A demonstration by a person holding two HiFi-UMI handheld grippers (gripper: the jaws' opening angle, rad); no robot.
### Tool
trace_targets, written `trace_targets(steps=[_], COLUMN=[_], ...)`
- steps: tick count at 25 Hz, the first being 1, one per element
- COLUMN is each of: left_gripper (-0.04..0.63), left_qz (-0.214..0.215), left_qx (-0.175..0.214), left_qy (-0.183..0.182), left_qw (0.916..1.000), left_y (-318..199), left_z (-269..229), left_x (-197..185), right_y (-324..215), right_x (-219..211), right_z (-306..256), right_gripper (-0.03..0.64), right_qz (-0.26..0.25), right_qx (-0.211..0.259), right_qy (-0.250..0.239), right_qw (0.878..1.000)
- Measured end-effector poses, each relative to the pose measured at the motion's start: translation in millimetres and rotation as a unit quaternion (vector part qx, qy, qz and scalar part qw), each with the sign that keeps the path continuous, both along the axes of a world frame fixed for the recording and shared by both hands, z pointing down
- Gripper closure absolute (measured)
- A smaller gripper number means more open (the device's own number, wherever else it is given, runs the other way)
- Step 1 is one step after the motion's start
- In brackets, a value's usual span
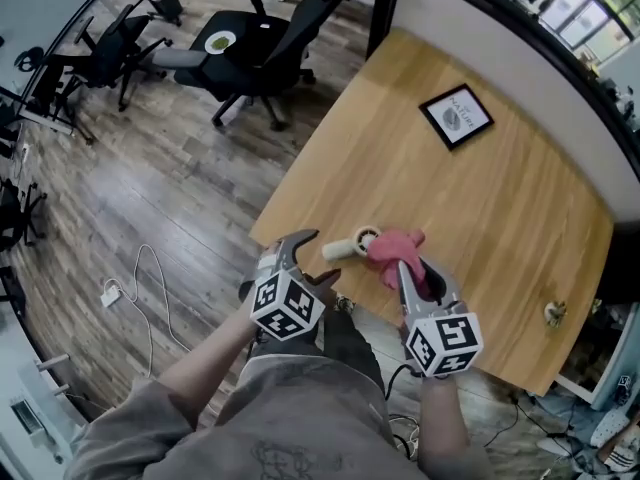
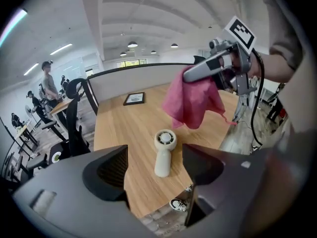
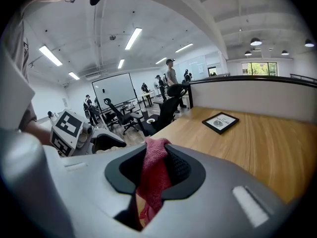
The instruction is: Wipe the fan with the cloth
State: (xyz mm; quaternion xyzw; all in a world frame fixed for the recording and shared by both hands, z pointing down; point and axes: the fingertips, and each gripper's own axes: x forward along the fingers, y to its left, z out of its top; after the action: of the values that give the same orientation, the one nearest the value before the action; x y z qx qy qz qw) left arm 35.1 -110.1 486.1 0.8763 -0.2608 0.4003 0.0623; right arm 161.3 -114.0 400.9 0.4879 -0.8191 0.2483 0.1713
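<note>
Left gripper [image 1: 303,256]: jaws spread with nothing between them. It hangs off the worktop's [image 1: 500,208] near edge, by the left corner, and its gap lines up with the fan's handle, probably ready to steady the fan.
Fan [image 2: 164,151]: lies flat near that corner, just inside the near edge. Its handle points at the left gripper and its round grille faces up, so the face to be wiped is exposed.
Cloth [image 2: 195,99]: pink, bunched at the top and hanging loose just over and beyond the fan's head. The left gripper view shows it clear of the grille.
Right gripper [image 3: 154,168]: jaws clenched on the cloth's upper fold, leaving the free end to drape for wiping.
Task stage: wiping looks not yet begun, since the cloth has to come down onto the grille.
Frame [image 1: 456,115]: flat near the far edge, well apart.
Containers: none visible on the worktop.
</note>
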Motion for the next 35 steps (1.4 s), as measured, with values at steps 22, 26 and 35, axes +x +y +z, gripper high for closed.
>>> trace_targets(steps=[22,26,35], left_gripper=[0.378,0.397,0.399], left_qz=[0.091,0.083,0.081], left_qx=[-0.048,-0.057,-0.081], left_qy=[-0.034,-0.023,-0.008], left_qw=[0.9941,0.9946,0.9933], left_y=[4.9,5.9,5.2], left_z=[123.0,130.7,133.8], left_x=[17.9,17.6,17.0], right_y=[-8.7,-8.3,-29.0], right_x=[-10.7,-8.8,-8.5], right_z=[99.1,107.4,118.0], right_gripper=[0.541,0.541,0.541], right_qz=[0.025,0.030,0.055], right_qx=[-0.056,-0.060,-0.018], right_qy=[0.025,0.027,0.063], right_qw=[0.998,0.997,0.996])
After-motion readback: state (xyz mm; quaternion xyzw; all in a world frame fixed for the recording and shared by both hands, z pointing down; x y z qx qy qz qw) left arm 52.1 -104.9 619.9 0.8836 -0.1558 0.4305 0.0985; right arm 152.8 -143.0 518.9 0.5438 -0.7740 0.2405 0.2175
